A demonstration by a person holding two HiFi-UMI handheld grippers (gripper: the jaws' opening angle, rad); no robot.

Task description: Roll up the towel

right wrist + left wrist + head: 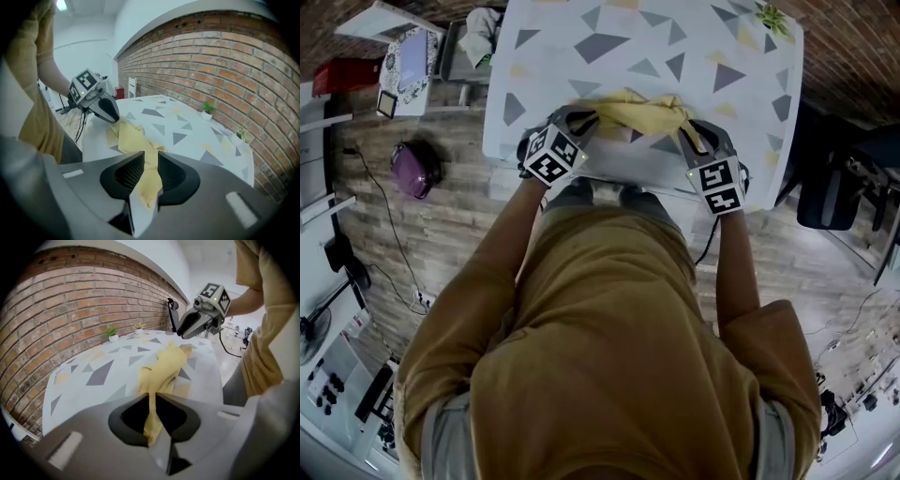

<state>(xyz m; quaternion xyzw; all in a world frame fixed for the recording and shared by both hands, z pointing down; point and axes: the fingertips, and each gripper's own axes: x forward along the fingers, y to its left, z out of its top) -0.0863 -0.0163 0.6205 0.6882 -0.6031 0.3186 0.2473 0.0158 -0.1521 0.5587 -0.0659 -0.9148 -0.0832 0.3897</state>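
- The yellow towel (pixel 639 112) is gathered into a loose, crumpled band. It sits over the near edge of the table (pixel 750 56), on the side closest to us.
- Its long axis runs left to right along that near edge. One end points to our left and the other to our right, and the middle bows slightly away from us.
- We cannot tell whether the middle rests on the tabletop or hangs just above it.
- Our left gripper (pixel 153 398) has its jaws pressed together on the left end. A strip of yellow cloth passes between the pads and hangs behind them.
- Our right gripper (pixel 150 158) pinches the right end in the same way. The cloth is squeezed in the narrow gap between its ribbed pads.
- Both grippers angle downward towards the table, and the towel spans the space between them.
- The tabletop is white, with grey and pale yellow triangles.
- A brick wall (pixel 84 305) runs along the far side of the table. Small potted plants (pixel 206 108) stand at its foot.
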